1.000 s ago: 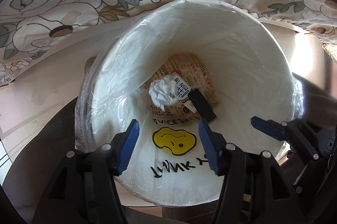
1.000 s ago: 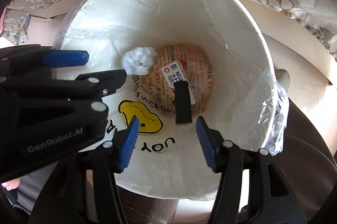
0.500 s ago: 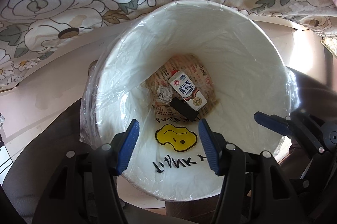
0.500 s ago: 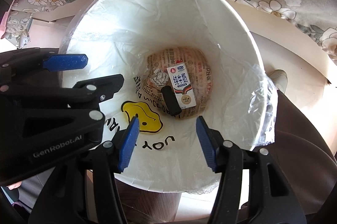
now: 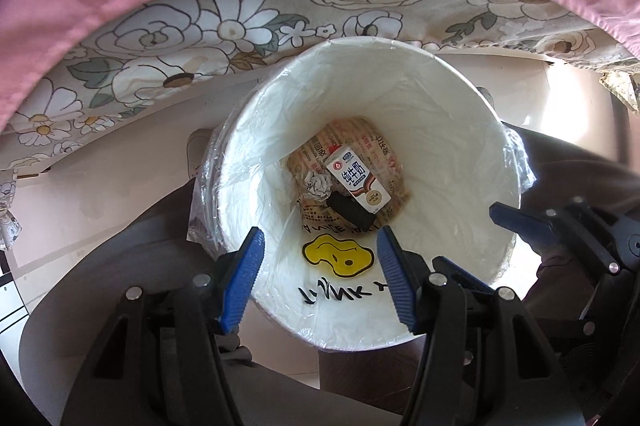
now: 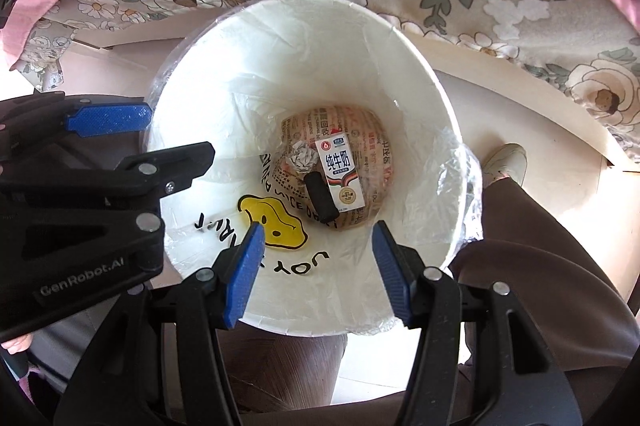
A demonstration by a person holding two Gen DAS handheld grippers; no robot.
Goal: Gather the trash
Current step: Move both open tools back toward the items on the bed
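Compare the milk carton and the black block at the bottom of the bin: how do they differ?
The milk carton is white with printed text and a brown band; the black block is plain and dark. The carton looks larger than the block. In the right view the carton lies nearly upright, the block slanted beside it. Both lie flat on printed paper inside the lined bin.

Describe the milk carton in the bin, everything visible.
The milk carton is a small rectangular box, white with blue characters, a red-and-blue logo and a brown band with a gold seal. It looks like coated paperboard. It lies flat, printed face up, at the bottom of the lined white bin, on printed paper, beside a crumpled white wad and a black block.
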